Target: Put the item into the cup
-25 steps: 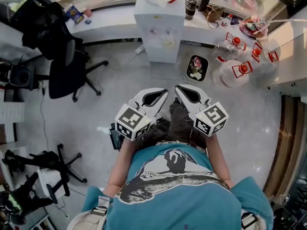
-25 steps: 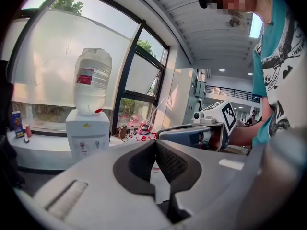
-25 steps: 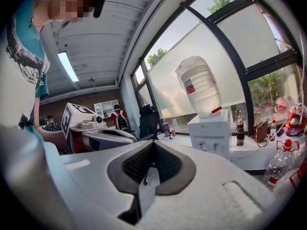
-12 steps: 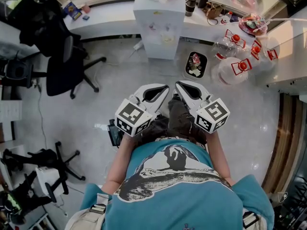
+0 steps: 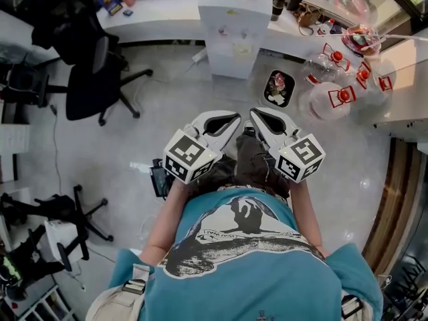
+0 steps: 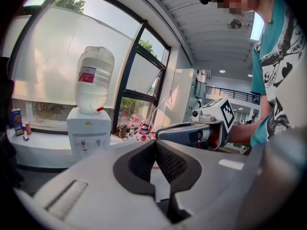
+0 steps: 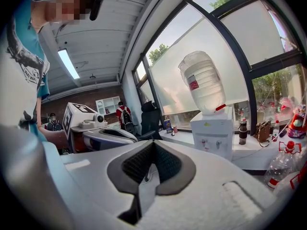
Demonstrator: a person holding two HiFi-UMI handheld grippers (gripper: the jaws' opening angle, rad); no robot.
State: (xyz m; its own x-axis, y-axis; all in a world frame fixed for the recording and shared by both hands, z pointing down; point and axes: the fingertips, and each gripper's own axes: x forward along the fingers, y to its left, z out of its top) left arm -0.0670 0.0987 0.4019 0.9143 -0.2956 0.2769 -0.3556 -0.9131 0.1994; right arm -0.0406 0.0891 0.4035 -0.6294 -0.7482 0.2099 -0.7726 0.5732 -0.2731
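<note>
Both the left gripper (image 5: 233, 119) and the right gripper (image 5: 257, 114) hang mid-frame, fingers (image 6: 171, 164) pressed together. Upper centre stands a water dispenser (image 5: 231, 25); apparently jugs (image 5: 324, 100) lie right.

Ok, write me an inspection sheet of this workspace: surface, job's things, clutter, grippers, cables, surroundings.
Surface: no worktable in view; only pale floor ahead of the person.
Job's things: nothing seen; no cup or item in any view.
Clutter: bin with rubbish; water bottles to its right.
Grippers: left gripper shut, empty; right gripper shut, empty; held side by side.
Cables: thin cable across the floor at left.
Surroundings: dispenser against a counter below the windows; chair at left.
</note>
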